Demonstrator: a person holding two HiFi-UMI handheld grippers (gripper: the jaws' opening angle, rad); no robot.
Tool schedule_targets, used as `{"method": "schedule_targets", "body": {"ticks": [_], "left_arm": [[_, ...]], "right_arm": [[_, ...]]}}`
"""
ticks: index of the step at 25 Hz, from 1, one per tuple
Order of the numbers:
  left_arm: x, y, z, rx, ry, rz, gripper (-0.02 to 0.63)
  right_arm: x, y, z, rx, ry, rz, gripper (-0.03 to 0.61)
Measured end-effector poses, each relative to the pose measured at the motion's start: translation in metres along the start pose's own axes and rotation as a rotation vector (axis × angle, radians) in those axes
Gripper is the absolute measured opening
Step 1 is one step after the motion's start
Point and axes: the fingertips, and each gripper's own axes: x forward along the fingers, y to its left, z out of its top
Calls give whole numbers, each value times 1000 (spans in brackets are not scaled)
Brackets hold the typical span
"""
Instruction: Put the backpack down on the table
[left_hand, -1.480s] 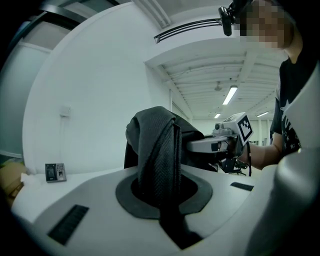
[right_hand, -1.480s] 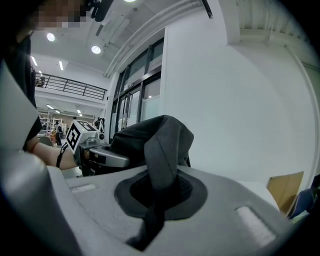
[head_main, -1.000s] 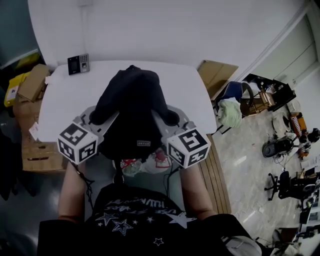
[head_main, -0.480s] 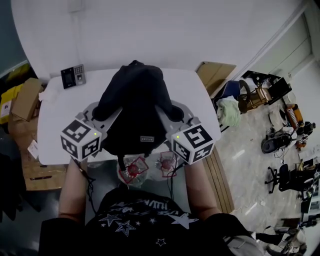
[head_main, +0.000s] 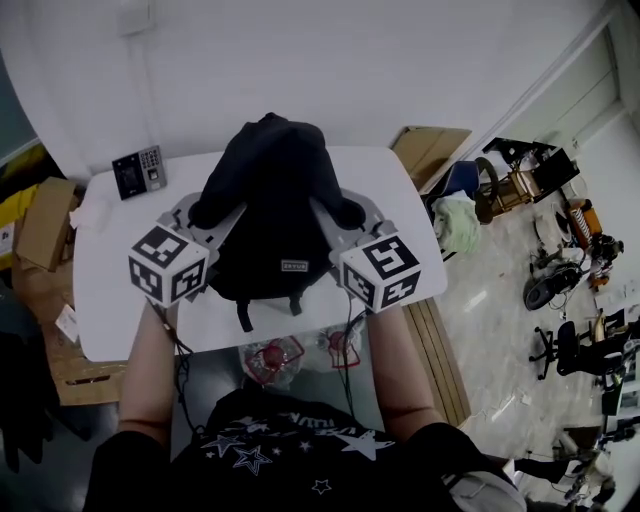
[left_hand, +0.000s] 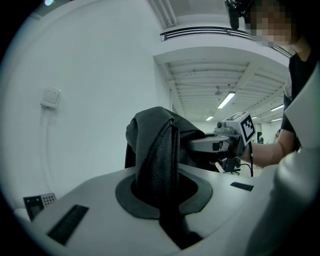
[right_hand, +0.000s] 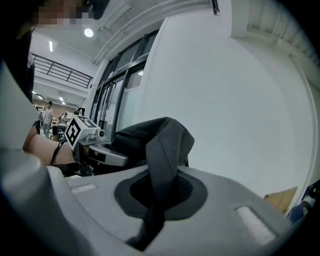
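Filling the middle of the head view, the white surface (head_main: 105, 275) carries the black backpack (head_main: 270, 215), which stands upright over its near half between the two claws; whether its base touches cannot be told. A cardboard box (head_main: 44, 208) sits off the left edge, its contents not visible. The left claw (left_hand: 165, 192) is pressed onto a woven shoulder strap (left_hand: 160, 155) running up out of it. The right claw (right_hand: 159, 197) pinches the other strap (right_hand: 165, 155) likewise. A small keypad device (head_main: 138, 171) lies at the far left corner, apart from the backpack.

Backpack (head_main: 268, 215) underside hidden — contact with table (head_main: 105, 260) unclear.
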Motion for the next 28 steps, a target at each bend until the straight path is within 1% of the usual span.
{"method": "schedule_targets", "body": {"ticks": [6,8,11,14,15,18,19,22,25,26,28], "left_arm": [[11,20,-14,-10,44,0,41],[13,24,-18,-5,58,-5,41],[12,24,-22,-7,42,-17,41],[12,18,-26,-14,18,-14,43],[13,16,-28,-1,12,-10,43],[16,13,-31,78,-6,-1,43],[15,13,-32,87,-16,0,43],[12,15,-35,64,-35,2,43],[12,14,-37,67,-27,5,43],[11,13,-37,71,-22,4,43],[11,12,-36,74,-14,3,44]], "right_arm": [[21,-7,-11,27,33,4,6],[25,-7,-15,46,25,0,6],[25,-6,-19,55,-2,5,6],[21,-7,-25,75,-5,17,8],[19,-7,-28,79,-7,13,8],[18,-8,-34,79,-28,-7,9],[18,-7,-35,80,-33,-9,9],[19,-4,-37,83,-32,-4,11],[20,-1,-39,86,-17,10,12],[20,0,-39,84,-9,21,26],[20,5,-40,68,9,39,78]]}}
